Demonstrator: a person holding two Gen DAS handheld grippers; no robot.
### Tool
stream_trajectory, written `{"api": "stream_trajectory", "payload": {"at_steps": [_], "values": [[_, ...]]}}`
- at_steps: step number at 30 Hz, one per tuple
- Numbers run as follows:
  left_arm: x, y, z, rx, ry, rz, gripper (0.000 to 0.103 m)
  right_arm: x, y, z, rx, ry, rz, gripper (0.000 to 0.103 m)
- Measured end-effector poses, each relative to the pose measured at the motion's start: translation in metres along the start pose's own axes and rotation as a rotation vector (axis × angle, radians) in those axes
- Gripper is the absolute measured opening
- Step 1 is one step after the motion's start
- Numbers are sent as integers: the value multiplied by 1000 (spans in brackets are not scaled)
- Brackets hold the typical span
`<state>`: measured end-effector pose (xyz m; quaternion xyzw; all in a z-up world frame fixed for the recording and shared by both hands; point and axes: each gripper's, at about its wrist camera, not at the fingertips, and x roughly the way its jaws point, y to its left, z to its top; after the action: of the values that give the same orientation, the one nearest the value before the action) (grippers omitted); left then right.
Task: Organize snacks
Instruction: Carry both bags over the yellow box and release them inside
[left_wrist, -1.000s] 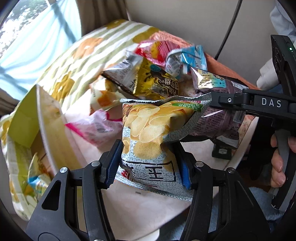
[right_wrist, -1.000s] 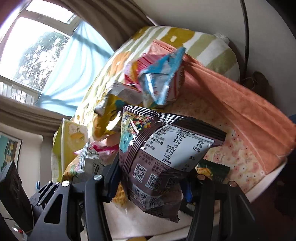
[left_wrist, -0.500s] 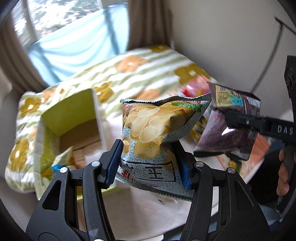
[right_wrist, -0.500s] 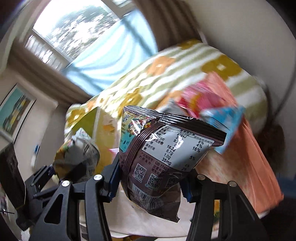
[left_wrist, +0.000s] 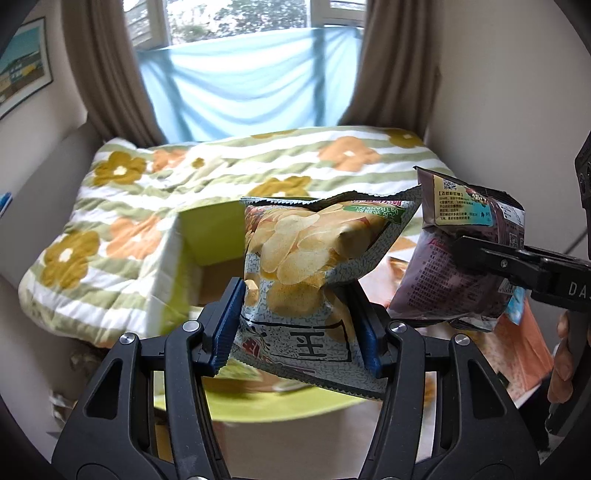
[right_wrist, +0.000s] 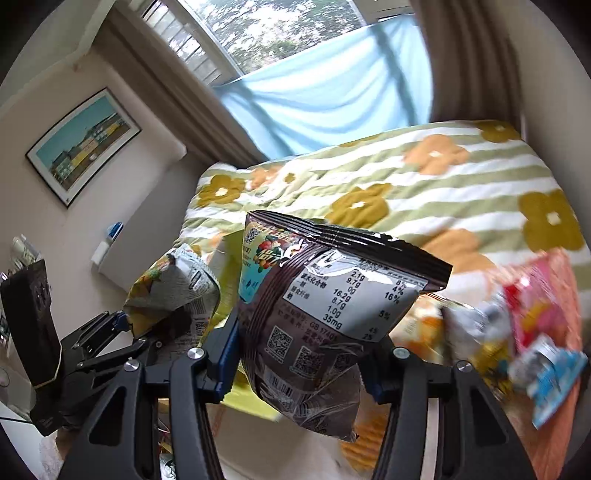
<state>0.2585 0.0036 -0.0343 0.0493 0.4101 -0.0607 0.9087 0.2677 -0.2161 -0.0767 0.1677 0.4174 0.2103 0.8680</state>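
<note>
My left gripper (left_wrist: 297, 328) is shut on a potato chip bag (left_wrist: 314, 251), held in the air above an open lime-green box (left_wrist: 210, 236). My right gripper (right_wrist: 299, 358) is shut on a dark brown snack bag (right_wrist: 332, 295), its nutrition label facing the camera. The left wrist view has the right gripper (left_wrist: 476, 254) close on the right, holding the brown bag (left_wrist: 454, 288) beside the chip bag. The right wrist view has the left gripper (right_wrist: 122, 323) at the lower left with the chip bag (right_wrist: 173, 291), and the green box (right_wrist: 229, 266) partly hidden behind both bags.
A flowered, striped quilt (left_wrist: 122, 221) covers the bed behind the box. Several loose snack packets (right_wrist: 528, 325) lie blurred on an orange cloth (left_wrist: 524, 350) to the right. A window with blue cloth and brown curtains is at the back. A person's hand (left_wrist: 561, 365) grips the right handle.
Both grippers have lifted their bags off the snack pile and swung left toward the green box. Both views have rolled upright, and the window now fills the background.
</note>
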Motion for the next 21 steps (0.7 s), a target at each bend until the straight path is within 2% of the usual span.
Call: {"api": "stream_trajectory", "payload": {"at_steps": [7, 10, 16, 21], "values": [[54, 67, 25, -17, 57, -14, 51, 65, 43, 23, -29, 35, -16, 50], [83, 89, 33, -23, 94, -47, 51, 94, 53, 30, -27, 56, -49, 50], [143, 109, 39, -19, 179, -109, 51, 133, 56, 38, -33, 95, -130, 50], [184, 114, 38, -30, 237, -126, 51, 150, 46, 39, -28, 129, -180, 50]]}}
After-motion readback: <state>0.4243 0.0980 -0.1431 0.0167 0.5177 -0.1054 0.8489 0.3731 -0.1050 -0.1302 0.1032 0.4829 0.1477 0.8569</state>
